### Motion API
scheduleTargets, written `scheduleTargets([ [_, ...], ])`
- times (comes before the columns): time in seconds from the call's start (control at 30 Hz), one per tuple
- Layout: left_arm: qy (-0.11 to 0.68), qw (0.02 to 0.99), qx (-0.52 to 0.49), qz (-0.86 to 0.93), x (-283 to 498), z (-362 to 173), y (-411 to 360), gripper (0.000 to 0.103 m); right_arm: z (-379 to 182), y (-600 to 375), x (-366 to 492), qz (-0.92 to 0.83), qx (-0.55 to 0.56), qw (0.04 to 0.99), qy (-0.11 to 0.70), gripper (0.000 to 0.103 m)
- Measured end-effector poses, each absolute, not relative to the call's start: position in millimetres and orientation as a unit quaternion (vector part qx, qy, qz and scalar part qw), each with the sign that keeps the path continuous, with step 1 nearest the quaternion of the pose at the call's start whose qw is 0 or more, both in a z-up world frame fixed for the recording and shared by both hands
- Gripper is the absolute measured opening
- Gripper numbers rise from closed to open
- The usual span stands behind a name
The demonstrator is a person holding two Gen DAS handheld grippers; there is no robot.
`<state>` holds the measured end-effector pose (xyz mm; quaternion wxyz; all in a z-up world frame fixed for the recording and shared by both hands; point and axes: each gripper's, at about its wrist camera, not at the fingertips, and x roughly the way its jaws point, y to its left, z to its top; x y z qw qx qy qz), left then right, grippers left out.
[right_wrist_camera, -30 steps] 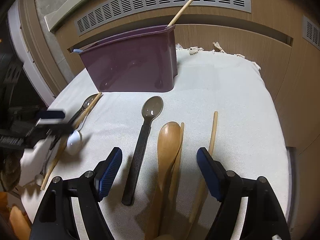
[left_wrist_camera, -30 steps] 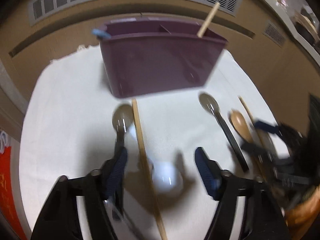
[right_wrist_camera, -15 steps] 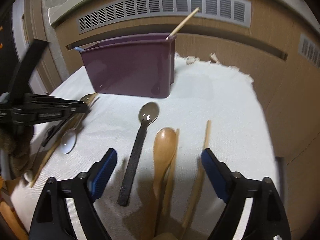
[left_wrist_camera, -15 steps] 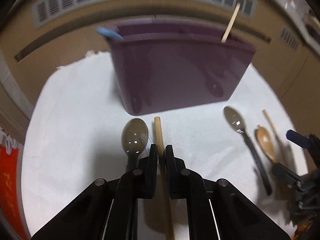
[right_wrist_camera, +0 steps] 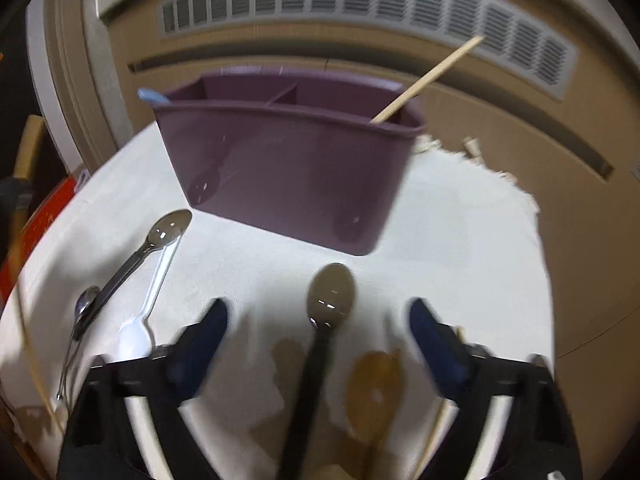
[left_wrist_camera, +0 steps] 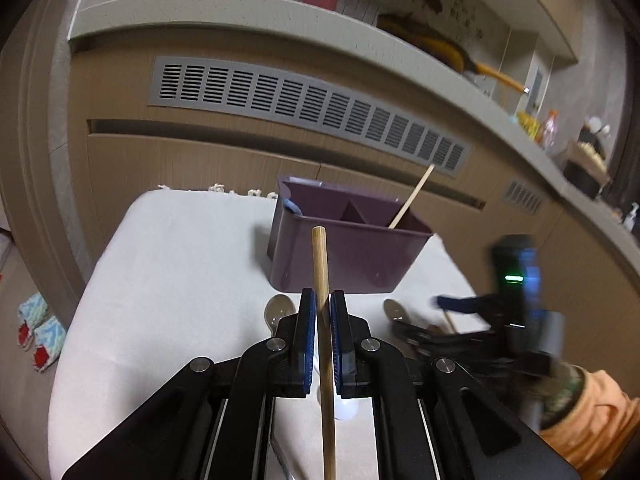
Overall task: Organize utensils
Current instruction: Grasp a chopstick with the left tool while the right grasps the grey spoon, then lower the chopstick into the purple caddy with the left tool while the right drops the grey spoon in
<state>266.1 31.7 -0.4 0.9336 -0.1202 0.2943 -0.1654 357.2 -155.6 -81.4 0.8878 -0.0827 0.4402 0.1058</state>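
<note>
Chopstick (left_wrist_camera: 320,264), pale bamboo and straight, sits clamped in your left gripper (left_wrist_camera: 322,312), raised in front of the purple bin (left_wrist_camera: 344,256), where another stick (right_wrist_camera: 428,80) leans. Your right gripper (right_wrist_camera: 316,332) is spread wide over a black-handled spoon (right_wrist_camera: 330,296) lying just before that bin.

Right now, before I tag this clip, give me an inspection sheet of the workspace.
Surface: white cloth over the table.
Job's things: purple caddy holds one chopstick and a blue utensil; spoons and a wooden spoon lie on the cloth.
Clutter: nothing seen.
Grippers: left gripper jaws shut on a chopstick, lifted; right gripper jaws open over a spoon.
Cables: nothing seen.
Surroundings: vent grille, wood panelling, counter.
</note>
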Motion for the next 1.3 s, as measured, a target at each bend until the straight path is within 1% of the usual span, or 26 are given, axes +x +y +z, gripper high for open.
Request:
scheduleTargets([
  [0.13,0.283,0.932,-0.139,-0.18,260.1,0.0,42.9,0.007,-97.2,-153.8,377.4,0.076,-0.071,0.877,0.469,0.07],
  [0.17,0.281,0.931,-0.144,-0.183,259.5,-0.2,45.5,0.007,-102.7,-153.8,380.9,0.075,-0.064,0.871,0.481,0.066],
  [0.2,0.279,0.931,-0.147,-0.185,260.0,-1.7,47.3,0.007,-106.4,-154.0,381.4,0.079,-0.056,0.867,0.489,0.06],
  [0.23,0.278,0.93,-0.149,-0.186,259.1,-0.9,49.3,0.007,-105.2,-154.1,379.4,0.077,-0.053,0.869,0.485,0.056],
  [0.27,0.278,0.93,-0.15,-0.187,257.5,0.3,50.5,0.007,-104.1,-151.9,377.7,0.084,-0.055,0.867,0.489,0.041],
  [0.3,0.279,0.93,-0.151,-0.186,257.0,1.0,50.5,0.007,-101.8,-150.6,376.0,0.09,-0.058,0.864,0.491,0.029],
  [0.4,0.277,0.931,-0.15,-0.184,253.2,3.6,49.0,0.007,-89.7,-149.5,360.8,0.104,-0.055,0.866,0.486,0.029],
  [0.7,0.26,0.942,-0.1,-0.186,215.9,30.9,28.2,0.007,-24.2,-165.0,263.1,0.155,-0.052,0.9,0.404,0.03],
  [0.87,0.239,0.949,-0.075,-0.192,193.0,58.0,13.4,0.007,12.7,-174.8,223.3,0.166,-0.055,0.919,0.354,0.03],
  [1.03,0.186,0.96,-0.049,-0.203,186.8,117.0,-0.5,0.007,72.7,-176.0,202.0,0.165,-0.056,0.946,0.274,0.03],
  [1.17,0.116,0.976,-0.017,-0.182,198.6,183.8,-11.5,0.007,149.5,-178.4,207.7,0.144,-0.07,0.972,0.174,0.03],
  [1.3,0.067,0.983,-0.017,-0.171,225.2,237.2,-15.7,0.007,209.7,-182.9,225.0,0.128,-0.054,0.985,0.104,0.03],
])
